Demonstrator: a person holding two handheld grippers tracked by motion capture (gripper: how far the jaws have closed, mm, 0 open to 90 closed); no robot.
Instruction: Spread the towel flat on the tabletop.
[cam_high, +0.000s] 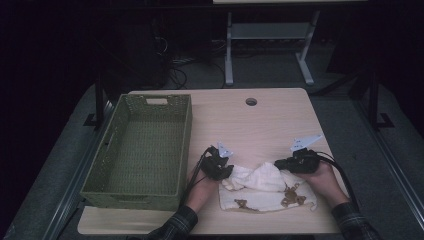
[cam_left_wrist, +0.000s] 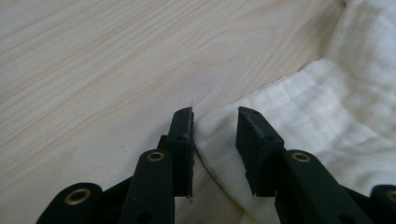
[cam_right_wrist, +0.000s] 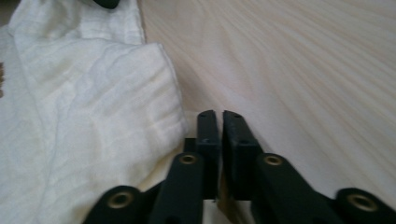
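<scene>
Cream-white cloth (cam_high: 267, 187), soft and crumpled, with brown figures printed near its front edge, lies on the pale wood tabletop (cam_high: 260, 125) between the two grippers, and the work in hand looks like gathering or folding it, perhaps toward the green woven basket (cam_high: 142, 150) that stands just outboard of the left gripper and holds nothing that can be seen. The left gripper (cam_left_wrist: 215, 123) has its jaws standing narrowly apart, and a corner of the cloth (cam_left_wrist: 327, 126) pokes into the gap between them: one pad sits right against the hem, the other stands off it, so this is a grip being set up rather than made. The right gripper (cam_right_wrist: 219, 123) has its jaws drawn together with nothing between them; the folded edge of the cloth (cam_right_wrist: 93, 121) lies just beside the outer face of one jaw, apart from the tips, and bare wood lies ahead of them. By my judgement the step is taking hold of the two ends. Next, the left jaws need only to close on the corner already between them, while the right jaws must first spread, shift sideways over the fold, and then pinch it before any lift.
</scene>
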